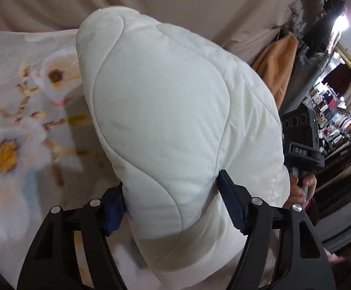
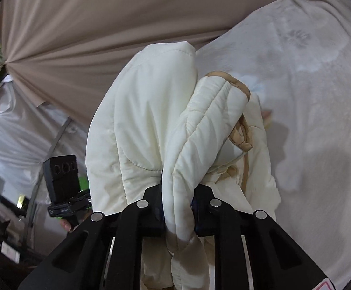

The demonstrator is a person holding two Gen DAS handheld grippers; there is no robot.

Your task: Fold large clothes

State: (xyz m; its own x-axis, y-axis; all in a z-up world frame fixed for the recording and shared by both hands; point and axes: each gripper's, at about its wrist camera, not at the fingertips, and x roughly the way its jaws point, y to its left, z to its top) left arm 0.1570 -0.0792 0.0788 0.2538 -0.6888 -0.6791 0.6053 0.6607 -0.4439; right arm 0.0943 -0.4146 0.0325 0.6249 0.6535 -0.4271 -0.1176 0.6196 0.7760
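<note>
A cream-white quilted jacket (image 1: pixel 165 96) is lifted above a pale floral blanket (image 1: pixel 18 120). My left gripper (image 1: pixel 173 193) is closed on a thick padded bulge of it, with the blue pads (image 1: pixel 231 205) pressing in from both sides. In the right wrist view the same jacket (image 2: pixel 146 120) hangs bunched, its tan-trimmed collar (image 2: pixel 238 84) folded over. My right gripper (image 2: pixel 179 193) is shut on a narrow gathered fold of the jacket, which droops below the fingers. The jacket's lower part is hidden behind both grippers.
A beige curtain (image 2: pixel 79 24) hangs behind the blanket-covered surface (image 2: pixel 308 96). The other hand-held device (image 1: pixel 298 130) and a hand (image 1: pixel 301 188) are at the right of the left wrist view. A tan bag (image 1: pixel 277 67) and cluttered shelves (image 1: pixel 332 120) lie beyond.
</note>
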